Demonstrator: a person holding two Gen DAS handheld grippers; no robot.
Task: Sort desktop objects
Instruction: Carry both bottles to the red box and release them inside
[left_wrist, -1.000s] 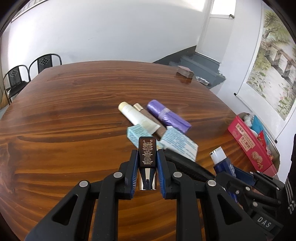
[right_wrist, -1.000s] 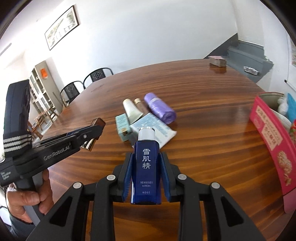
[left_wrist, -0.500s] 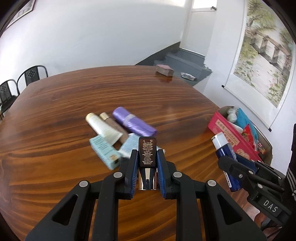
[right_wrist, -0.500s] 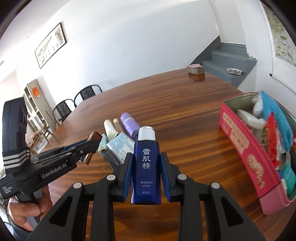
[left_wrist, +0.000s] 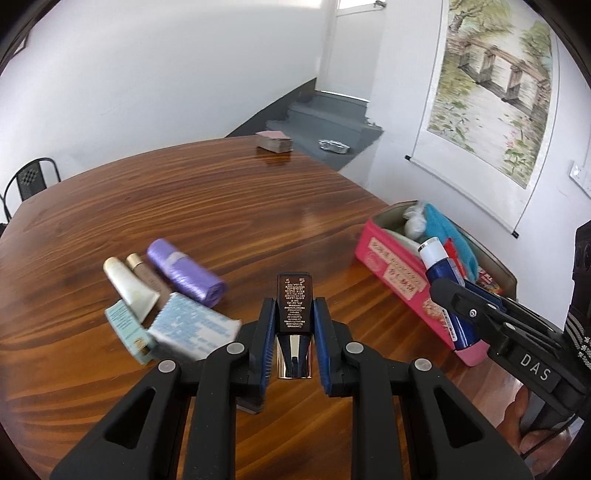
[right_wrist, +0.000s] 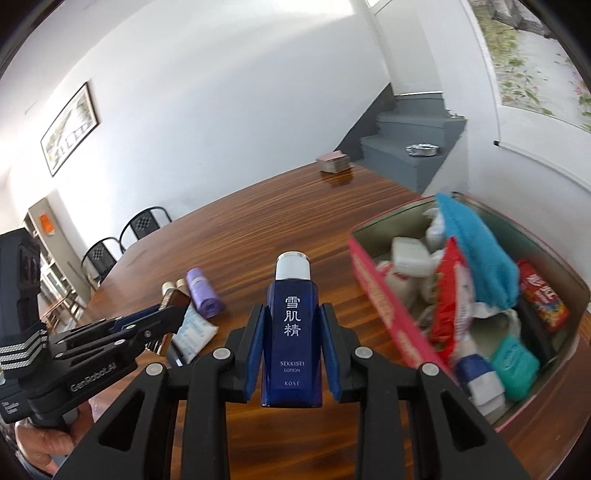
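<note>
Simultaneously, the left gripper (left_wrist: 294, 325) clamped a slim dark cosmetic bottle (left_wrist: 294, 310) while the right gripper (right_wrist: 291, 343) gripped a glossy blue lotion bottle (right_wrist: 291, 328); both had swung from the heap of tubes (left_wrist: 129, 288) toward the crammed pink tin (right_wrist: 376, 295) on the wooden table (left_wrist: 221, 206).

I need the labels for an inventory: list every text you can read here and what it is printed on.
"雪肌精", "SEKKISEI LOTION", "KOSÉ": blue lotion bottle in the right hand-held gripper.
"DAS": body of the right hand-held gripper, left wrist view.
"GenRobot.AI": body of the left hand-held gripper.
Too small or blurred: gold print on the dark bottle, pink tin labels, pale blue packet.
</note>
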